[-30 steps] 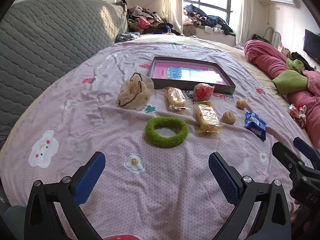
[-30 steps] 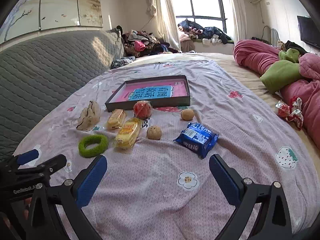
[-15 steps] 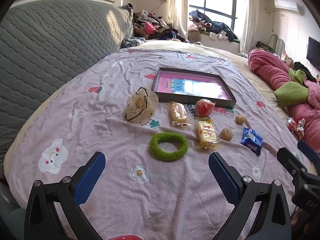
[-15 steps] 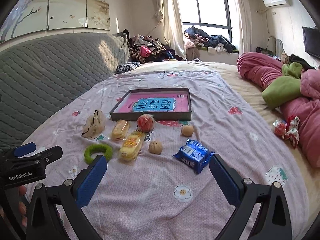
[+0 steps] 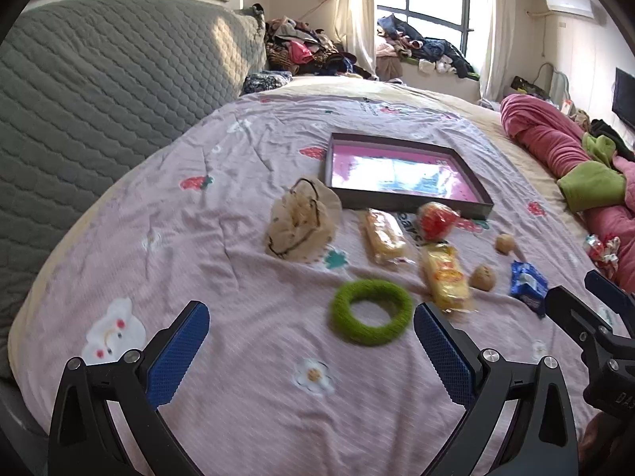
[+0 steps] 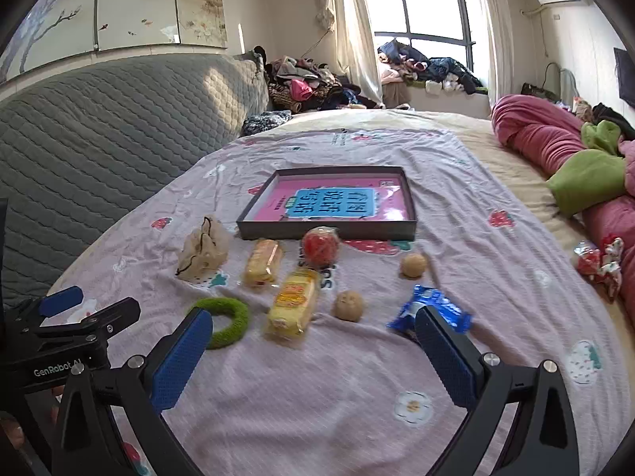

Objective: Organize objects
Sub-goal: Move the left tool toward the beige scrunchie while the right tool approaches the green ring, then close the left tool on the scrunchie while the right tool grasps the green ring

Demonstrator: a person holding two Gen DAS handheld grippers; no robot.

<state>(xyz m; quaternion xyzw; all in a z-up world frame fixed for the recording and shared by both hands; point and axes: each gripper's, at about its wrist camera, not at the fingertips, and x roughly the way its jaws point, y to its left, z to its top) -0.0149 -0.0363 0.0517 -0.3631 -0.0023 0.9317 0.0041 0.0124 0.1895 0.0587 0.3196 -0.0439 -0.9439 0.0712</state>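
On the pink bedspread lies a dark shallow box (image 5: 408,198) (image 6: 325,234) with a pink book inside. In front of it sit a beige hair scrunchie (image 5: 303,220) (image 6: 202,250), two yellow snack packs (image 5: 383,236) (image 5: 444,275) (image 6: 293,303), a red wrapped ball (image 5: 436,220) (image 6: 320,245), two walnuts (image 5: 483,277) (image 6: 348,306), a blue snack packet (image 5: 528,285) (image 6: 430,309) and a green ring (image 5: 371,312) (image 6: 224,321). My left gripper (image 5: 311,351) and right gripper (image 6: 311,359) hover open over the near bedspread, both holding nothing.
A grey quilted headboard (image 5: 99,91) rises on the left. Pink and green bedding (image 6: 575,158) is piled along the right, with a red-and-white wrapper (image 6: 599,261) beside it. Clothes are heaped by the window (image 6: 420,67) at the back.
Both grippers have drawn back and risen from the objects, and the left view has swung left, so the objects sit further right in it. Nothing was picked up.
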